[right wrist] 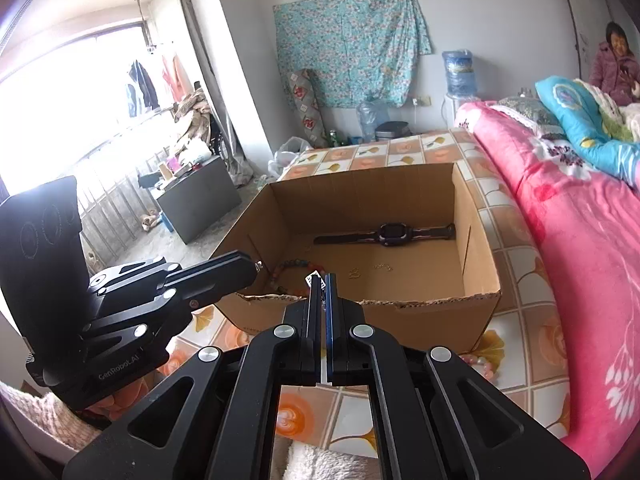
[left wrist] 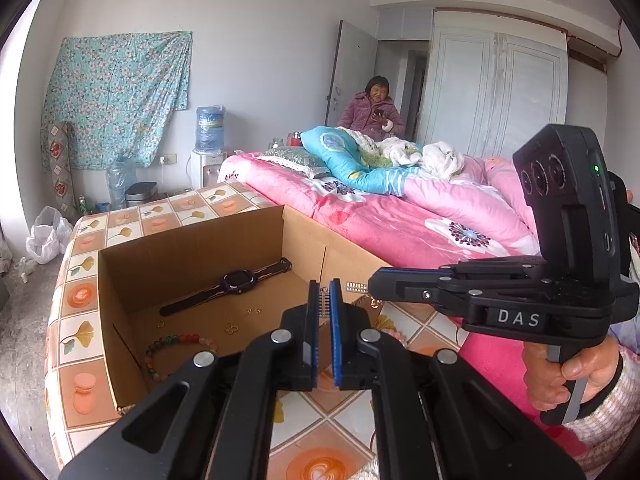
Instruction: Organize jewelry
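Note:
A silver rhinestone link bracelet is stretched between both grippers, just above the near rim of an open cardboard box. My left gripper is shut on one end. The right gripper pinches the other end, where a bit of gold chain hangs. In the right wrist view, the right gripper is shut with sparkly links at its tip, and the left gripper comes in from the left. Inside the box lie a dark watch, a coloured bead bracelet and small gold pieces.
The box stands on a table with a tile-patterned cloth. A pale pink bead bracelet lies on the cloth beside the box. A bed with pink bedding runs along the right, and a person sits beyond it.

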